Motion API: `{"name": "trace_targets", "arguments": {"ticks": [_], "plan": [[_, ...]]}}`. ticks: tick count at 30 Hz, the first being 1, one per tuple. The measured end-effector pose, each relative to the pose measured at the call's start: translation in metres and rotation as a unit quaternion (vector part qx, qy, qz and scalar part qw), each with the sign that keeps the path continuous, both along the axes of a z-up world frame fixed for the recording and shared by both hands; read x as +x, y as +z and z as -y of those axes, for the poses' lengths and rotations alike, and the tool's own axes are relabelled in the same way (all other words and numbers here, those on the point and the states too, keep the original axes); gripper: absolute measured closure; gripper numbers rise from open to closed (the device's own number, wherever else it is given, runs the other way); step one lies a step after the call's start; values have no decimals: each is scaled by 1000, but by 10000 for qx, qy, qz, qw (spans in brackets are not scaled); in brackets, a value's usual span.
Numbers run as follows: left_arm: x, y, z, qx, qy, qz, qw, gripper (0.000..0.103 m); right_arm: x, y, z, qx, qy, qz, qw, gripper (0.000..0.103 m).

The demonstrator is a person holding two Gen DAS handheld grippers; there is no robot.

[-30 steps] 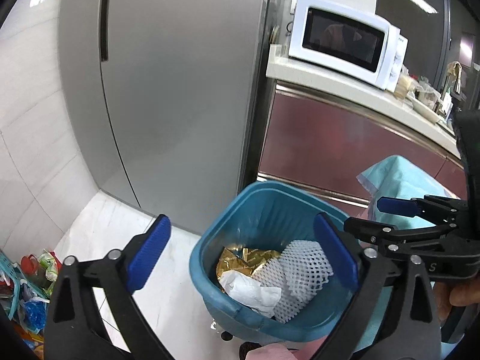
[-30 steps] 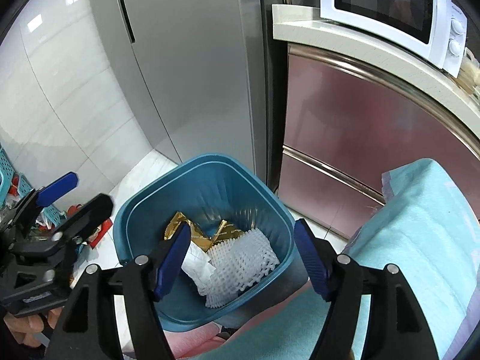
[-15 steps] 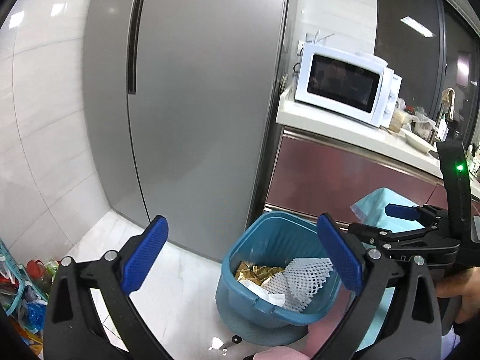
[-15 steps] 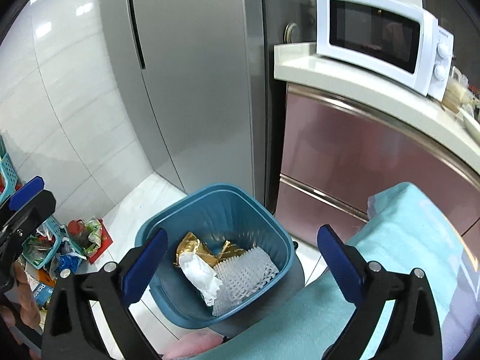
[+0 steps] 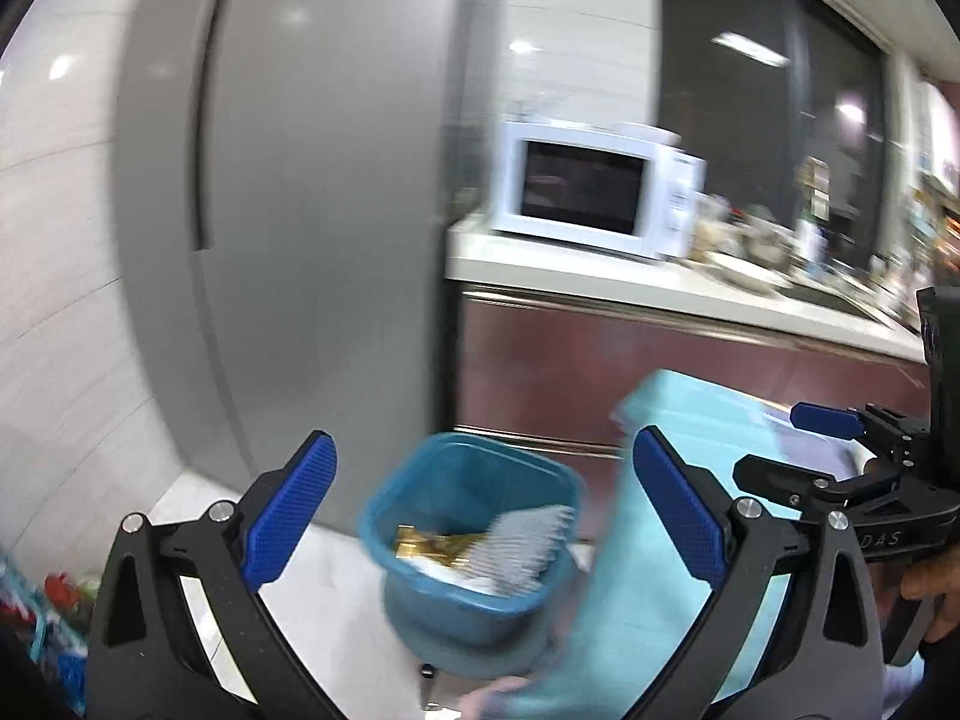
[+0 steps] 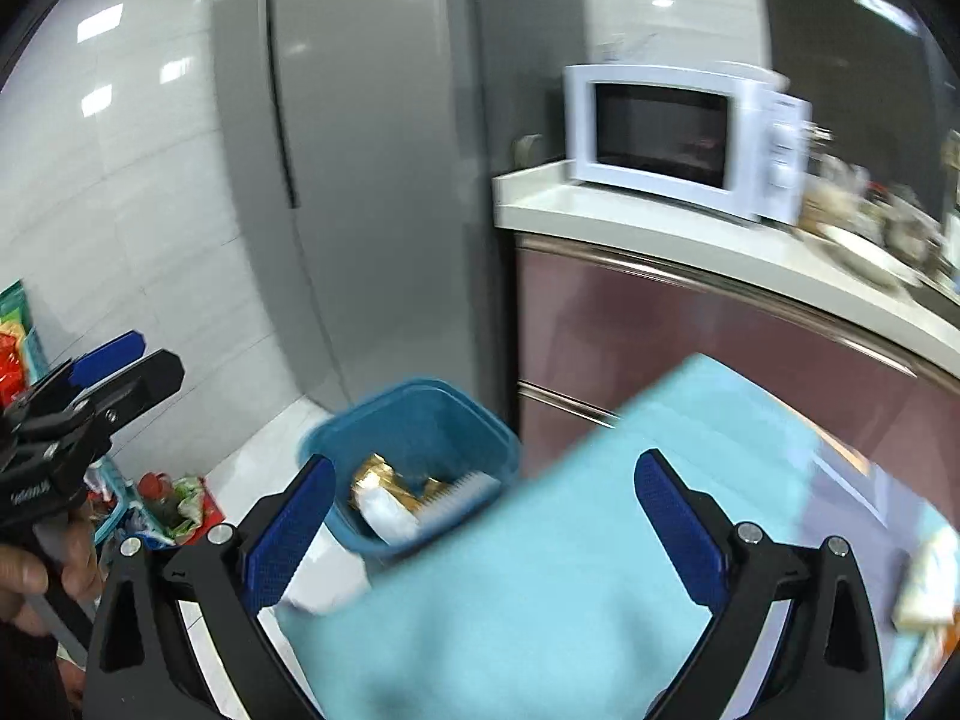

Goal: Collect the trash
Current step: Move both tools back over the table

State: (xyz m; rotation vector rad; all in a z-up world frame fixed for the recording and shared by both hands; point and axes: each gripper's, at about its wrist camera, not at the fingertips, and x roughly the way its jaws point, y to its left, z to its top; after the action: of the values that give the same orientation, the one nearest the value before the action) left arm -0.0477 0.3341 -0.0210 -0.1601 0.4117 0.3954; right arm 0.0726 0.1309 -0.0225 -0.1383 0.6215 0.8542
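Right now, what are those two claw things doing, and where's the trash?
Left gripper and right gripper: jaws open, empty. Blue bin on floor holds gold wrapper, white foam net. Teal cloth edge beside bin; frames blurred.

**Plastic, foil, cloth and gloss**

The blue bin (image 5: 474, 546) looks like smooth plastic. Inside lie shiny gold foil (image 5: 429, 543), white foam netting (image 5: 528, 546) and crumpled white paper (image 6: 387, 513). The turquoise cloth (image 6: 540, 588) is matt. The fridge (image 5: 312, 210) has a brushed metallic sheen; wall tiles (image 6: 120, 168) are glossy. Each claw (image 5: 483, 516) (image 6: 486, 531) carries textured blue pads (image 5: 294, 507) on matt black plastic.
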Motion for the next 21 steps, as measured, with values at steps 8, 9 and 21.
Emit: {"name": "trace_targets", "arguments": {"ticks": [8, 9, 21], "plan": [[48, -34, 116, -20, -1271, -399, 9911, 5, -30, -44, 156, -122, -1337, -261, 9906, 7], [53, -38, 132, 12, -1450, -448, 9884, 5, -32, -49, 170, -150, -1473, -296, 9885, 7], [94, -54, 304, 181, -2840, -640, 9565, 5, -64, -62, 327, -36, -3075, -242, 9512, 6]]}}
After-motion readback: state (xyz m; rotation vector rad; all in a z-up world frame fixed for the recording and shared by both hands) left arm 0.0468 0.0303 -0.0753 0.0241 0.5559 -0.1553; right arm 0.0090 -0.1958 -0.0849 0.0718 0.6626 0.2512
